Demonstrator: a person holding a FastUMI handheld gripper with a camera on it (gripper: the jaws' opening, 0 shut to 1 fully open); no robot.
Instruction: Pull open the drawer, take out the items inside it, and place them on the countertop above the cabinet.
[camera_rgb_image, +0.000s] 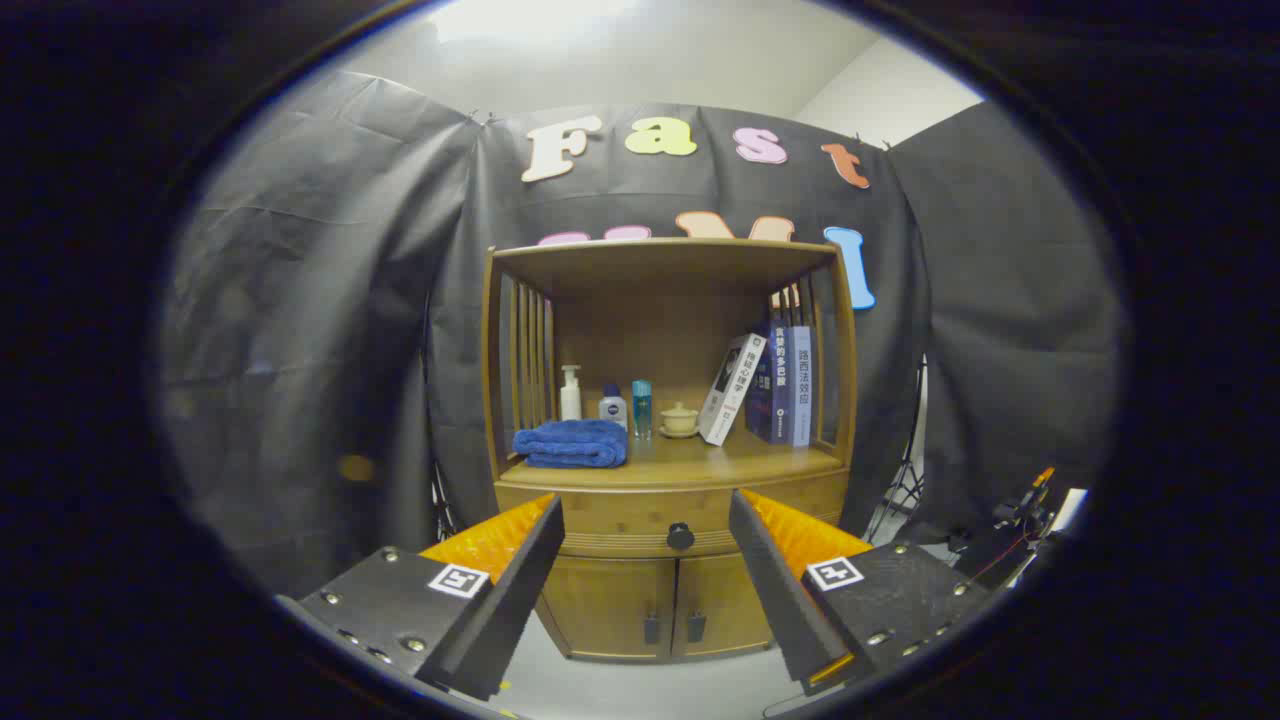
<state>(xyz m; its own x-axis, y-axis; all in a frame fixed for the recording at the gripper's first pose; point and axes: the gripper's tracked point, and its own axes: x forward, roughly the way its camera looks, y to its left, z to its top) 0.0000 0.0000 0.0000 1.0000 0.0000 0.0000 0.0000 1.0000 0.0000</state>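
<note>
The gripper (645, 530) is spread wide and holds nothing. Beyond the fingers, centred in the gap between them, stands the cabinet (670, 590) with its drawer (620, 515) closed, the dark knob (680, 536) well clear of both fingers. Above it, the countertop (700, 462) carries a folded blue towel (571, 443), three bottles (612, 402), a small cup (679, 419) and some books (770, 385).

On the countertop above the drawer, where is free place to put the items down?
The countertop is bare along its front edge, in front of the cup and leaning book. The left is crowded: blue towel, bottles behind. The gripper is open; drawer closed.
</note>
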